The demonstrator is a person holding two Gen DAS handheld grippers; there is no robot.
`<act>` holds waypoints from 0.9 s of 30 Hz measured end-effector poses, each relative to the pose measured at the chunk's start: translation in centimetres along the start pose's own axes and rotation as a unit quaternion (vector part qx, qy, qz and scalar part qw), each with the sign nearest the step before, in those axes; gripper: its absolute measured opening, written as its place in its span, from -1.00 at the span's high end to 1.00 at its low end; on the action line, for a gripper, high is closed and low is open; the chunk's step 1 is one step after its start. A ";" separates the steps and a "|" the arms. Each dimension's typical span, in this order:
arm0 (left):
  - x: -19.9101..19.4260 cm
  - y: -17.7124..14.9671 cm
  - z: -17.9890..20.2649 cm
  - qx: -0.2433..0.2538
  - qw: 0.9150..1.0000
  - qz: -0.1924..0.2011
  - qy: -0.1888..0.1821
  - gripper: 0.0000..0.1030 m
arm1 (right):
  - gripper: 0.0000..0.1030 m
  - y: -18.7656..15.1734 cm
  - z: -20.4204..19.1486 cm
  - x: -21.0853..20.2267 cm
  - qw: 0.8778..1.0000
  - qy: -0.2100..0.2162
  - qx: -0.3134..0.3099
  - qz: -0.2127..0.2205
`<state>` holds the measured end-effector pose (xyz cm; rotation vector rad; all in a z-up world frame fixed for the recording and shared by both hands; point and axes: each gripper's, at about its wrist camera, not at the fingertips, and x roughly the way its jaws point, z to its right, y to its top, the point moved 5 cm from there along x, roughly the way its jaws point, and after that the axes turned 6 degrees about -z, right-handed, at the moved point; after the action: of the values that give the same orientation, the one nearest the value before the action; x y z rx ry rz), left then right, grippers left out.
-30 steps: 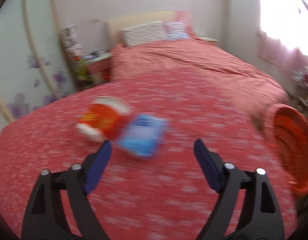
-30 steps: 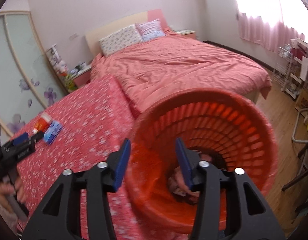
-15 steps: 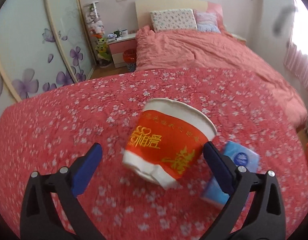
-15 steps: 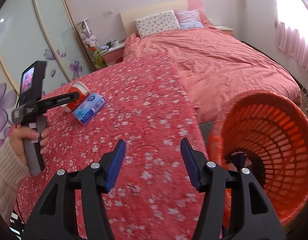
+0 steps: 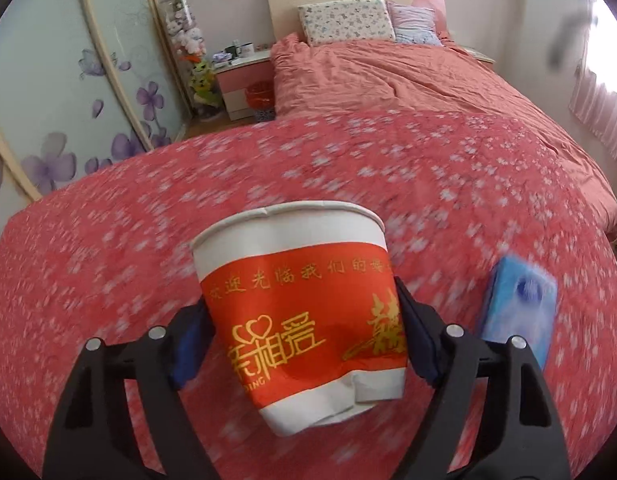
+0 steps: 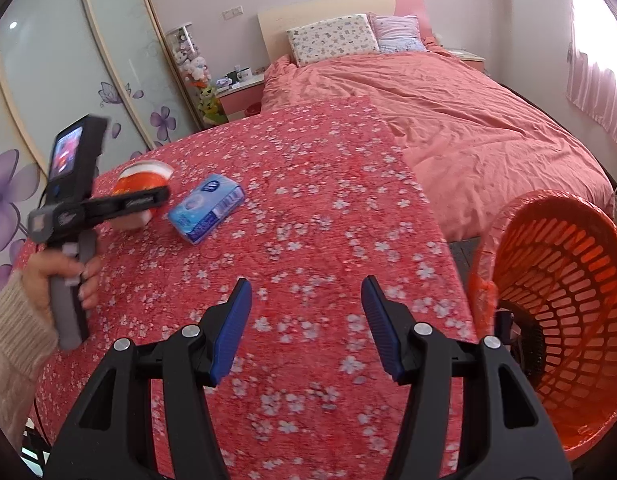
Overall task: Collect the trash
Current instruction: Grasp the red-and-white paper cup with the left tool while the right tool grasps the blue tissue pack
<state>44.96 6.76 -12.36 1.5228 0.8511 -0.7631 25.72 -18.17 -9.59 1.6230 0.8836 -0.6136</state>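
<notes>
A red-and-white paper cup (image 5: 292, 248) with a crumpled base lies on the flowered red cloth (image 5: 108, 240). My left gripper (image 5: 298, 312) has its jaws closing on the cup, and both blue pads touch its sides. A blue tissue pack (image 5: 520, 312) lies just right of it. In the right wrist view the cup (image 6: 142, 174) and the pack (image 6: 206, 208) sit at the far left, where a hand (image 6: 68, 276) holds the left gripper (image 6: 148, 200). My right gripper (image 6: 306, 320) hovers open over bare cloth with nothing between its fingers. An orange basket (image 6: 556, 300) stands tilted at the cloth's right edge.
A bed (image 6: 448, 120) with a pink cover and two pillows lies beyond the cloth. A pink nightstand (image 5: 244, 80) and sliding doors (image 6: 88, 60) with purple flowers stand at the left. Pink curtains hang at the right.
The left gripper moved onto the cup and narrowed until its pads met the cup's sides. The right gripper swung left, away from the basket, out over the cloth.
</notes>
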 end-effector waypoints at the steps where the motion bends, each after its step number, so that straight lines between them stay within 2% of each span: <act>1: -0.6 -0.9 -1.0 -0.005 1.000 -0.002 0.005 -0.53 | -0.11 0.1 -0.3 0.3 1.000 0.002 -0.001 -0.003; 7: -3.6 -5.9 -5.9 -0.025 0.999 0.001 0.039 -0.53 | -0.11 1.4 -4.1 3.1 1.000 0.013 0.001 -0.020; 12: -4.0 -7.9 -8.2 -0.047 0.998 -0.005 0.031 -0.53 | -0.19 3.7 -8.1 5.8 0.999 0.014 0.017 -0.023; 18: -3.9 -9.0 -9.3 -0.072 0.997 -0.010 -0.009 -0.51 | -0.19 5.7 -10.4 9.0 0.998 -0.025 0.045 -0.043; 22: -3.8 -9.2 -9.6 -0.074 0.997 -0.010 -0.011 -0.52 | -0.33 6.3 -10.9 10.1 0.995 -0.065 0.061 -0.050; 25: -3.9 -9.4 -9.5 -0.075 0.997 -0.010 -0.012 -0.52 | -0.32 6.4 -11.1 10.9 0.992 -0.100 0.056 -0.056; 27: -4.0 -9.5 -9.5 -0.075 0.997 -0.010 -0.012 -0.52 | -0.23 6.3 -10.9 11.1 0.991 -0.111 0.049 -0.057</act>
<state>34.82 16.40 -12.82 1.3715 0.8862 -0.7148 36.56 -5.61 -12.06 1.5622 0.7941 -0.9110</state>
